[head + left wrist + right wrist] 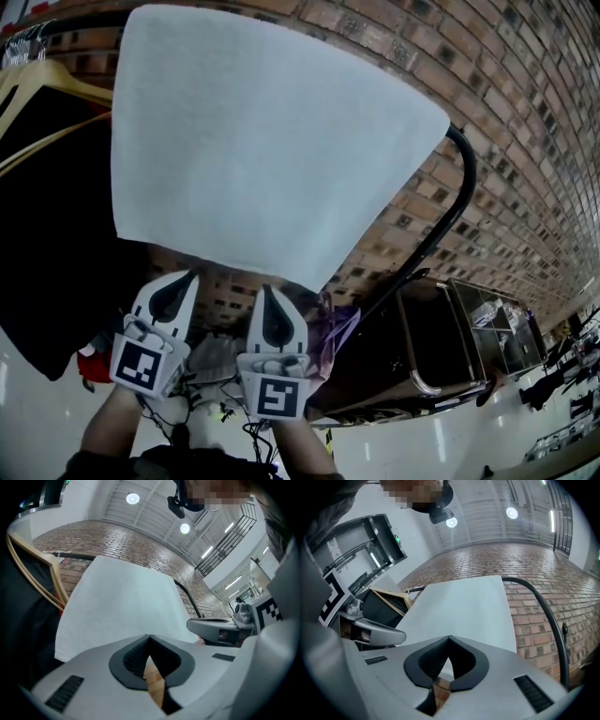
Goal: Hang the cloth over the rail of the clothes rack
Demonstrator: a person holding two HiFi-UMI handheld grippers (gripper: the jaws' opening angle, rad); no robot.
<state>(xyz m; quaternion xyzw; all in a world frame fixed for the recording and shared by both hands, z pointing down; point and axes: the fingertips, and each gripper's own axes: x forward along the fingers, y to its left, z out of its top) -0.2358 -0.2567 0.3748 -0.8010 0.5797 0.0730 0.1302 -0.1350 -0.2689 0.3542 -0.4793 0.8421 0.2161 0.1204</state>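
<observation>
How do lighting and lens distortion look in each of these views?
Head view: heavy fisheye curves the red brick wall, and the white terry cloth is bright against a near-black left side. Left gripper view: round ceiling lamps flare, corners vignette dark. Right gripper view: evenly lit, black metal rail sharp but bowed.

Light source: round ceiling lamps [132, 498] at 12 o'clock in the left gripper view and at 1 o'clock in the right gripper view.
Brightness: even indoor light; the white cloth [262, 141] is the brightest patch, without glare.
Shadows: the dark garment [47, 244] at 9 o'clock in the head view is nearly black.
Distortion: strong fisheye; the brick wall [525, 112] courses bow, and the gripper-view corners are vignetted black.
Focus: the left tongs [149, 639] and right tongs [449, 641] are slightly soft near the lens.
</observation>
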